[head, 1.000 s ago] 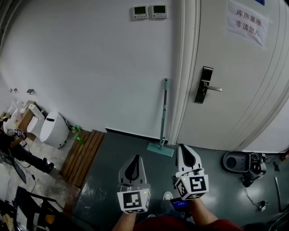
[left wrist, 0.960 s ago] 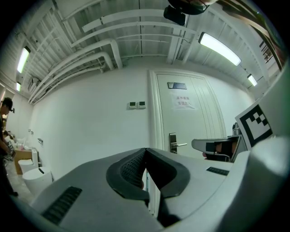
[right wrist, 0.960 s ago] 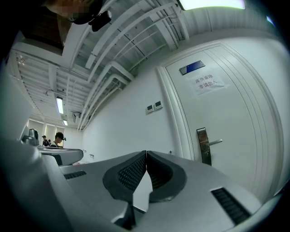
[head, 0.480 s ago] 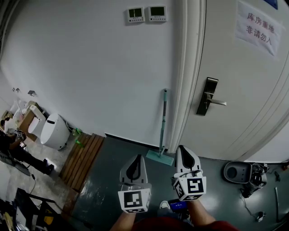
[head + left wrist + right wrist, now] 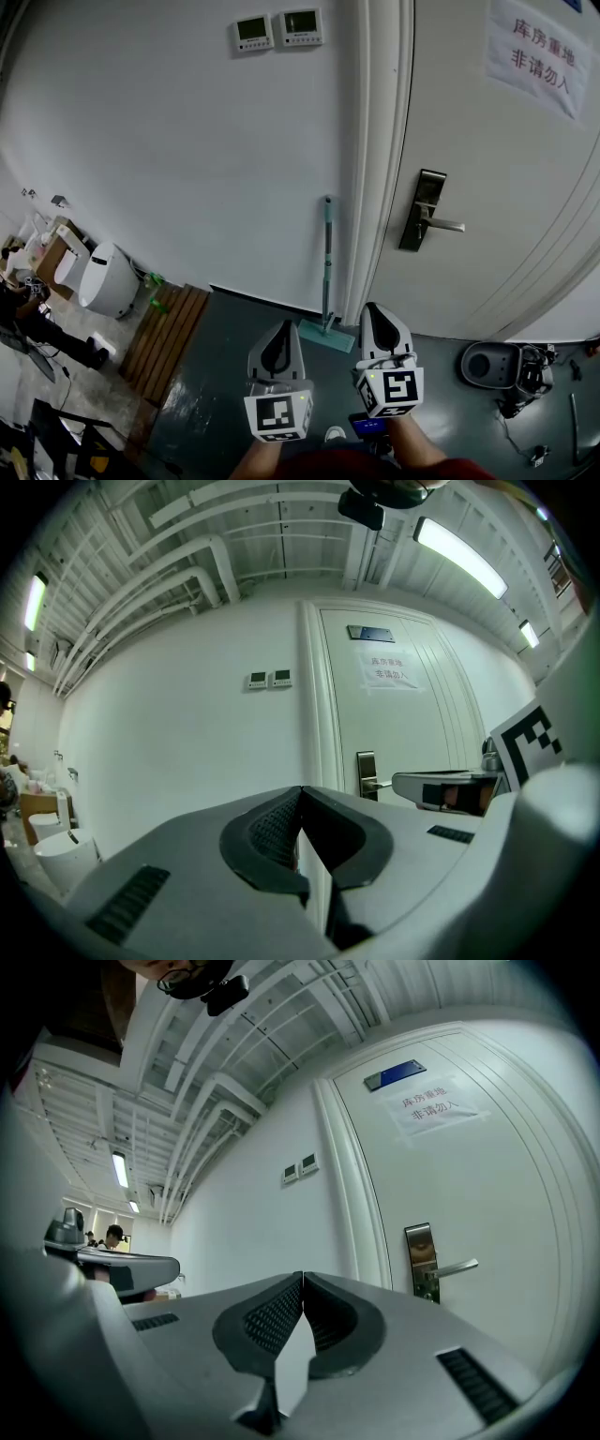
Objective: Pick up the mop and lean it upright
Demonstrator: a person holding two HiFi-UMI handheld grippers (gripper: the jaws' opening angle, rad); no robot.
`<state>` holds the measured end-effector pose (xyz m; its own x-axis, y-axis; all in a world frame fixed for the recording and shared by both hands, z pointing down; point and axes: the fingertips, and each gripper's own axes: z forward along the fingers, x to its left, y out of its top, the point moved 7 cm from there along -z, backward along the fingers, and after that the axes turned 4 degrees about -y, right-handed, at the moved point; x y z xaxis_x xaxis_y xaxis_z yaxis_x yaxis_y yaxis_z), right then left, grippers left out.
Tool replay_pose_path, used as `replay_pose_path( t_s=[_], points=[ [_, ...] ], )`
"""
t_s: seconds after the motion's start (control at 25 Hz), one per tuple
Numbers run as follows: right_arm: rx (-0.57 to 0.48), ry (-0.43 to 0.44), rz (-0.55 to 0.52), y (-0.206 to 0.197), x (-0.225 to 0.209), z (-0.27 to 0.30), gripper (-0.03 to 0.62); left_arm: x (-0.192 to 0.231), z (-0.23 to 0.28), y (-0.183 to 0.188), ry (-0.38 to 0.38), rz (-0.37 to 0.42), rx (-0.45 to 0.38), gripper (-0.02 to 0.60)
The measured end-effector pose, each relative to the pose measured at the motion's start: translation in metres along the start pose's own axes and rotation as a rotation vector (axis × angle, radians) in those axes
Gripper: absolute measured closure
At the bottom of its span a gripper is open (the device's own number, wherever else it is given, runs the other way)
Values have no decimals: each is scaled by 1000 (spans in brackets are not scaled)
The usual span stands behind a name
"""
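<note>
A teal mop point(image 5: 327, 267) stands upright against the white wall beside the door frame, its flat head point(image 5: 327, 334) on the dark floor. My left gripper point(image 5: 278, 336) and my right gripper point(image 5: 377, 319) hang side by side in front of it, both shut and empty, apart from the mop. The right gripper sits just right of the mop head in the head view. In the left gripper view the jaws point(image 5: 300, 794) meet at the tips; the right gripper view shows its jaws point(image 5: 303, 1279) closed the same way. The mop is hidden in both gripper views.
A white door point(image 5: 497, 187) with a metal handle point(image 5: 427, 223) stands at the right. A wooden pallet point(image 5: 167, 333) and a white bin point(image 5: 103, 279) lie at the left. A round device with cables point(image 5: 492, 361) sits on the floor at the right. Two wall panels point(image 5: 279, 28) hang high.
The view has tilted and shifted slightly, so the mop and door sit lower and further left in the picture. Both grippers stay shut and keep their places.
</note>
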<state>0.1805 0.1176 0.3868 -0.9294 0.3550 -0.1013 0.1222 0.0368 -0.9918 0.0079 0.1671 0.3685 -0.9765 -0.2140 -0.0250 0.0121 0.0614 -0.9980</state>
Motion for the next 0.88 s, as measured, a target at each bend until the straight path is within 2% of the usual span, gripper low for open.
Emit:
replay_pose_path(
  t_s=[0.44, 0.76, 0.88],
  points=[
    [3, -13, -9, -8, -18, 27, 576, 1, 39, -8, -22, -1, 5, 568],
    [5, -62, -31, -18, -7, 72, 576, 35, 81, -23, -83, 3, 8, 568],
    [5, -72, -40, -18, 1, 97, 576, 54, 100, -21, -95, -25, -4, 568]
  ],
)
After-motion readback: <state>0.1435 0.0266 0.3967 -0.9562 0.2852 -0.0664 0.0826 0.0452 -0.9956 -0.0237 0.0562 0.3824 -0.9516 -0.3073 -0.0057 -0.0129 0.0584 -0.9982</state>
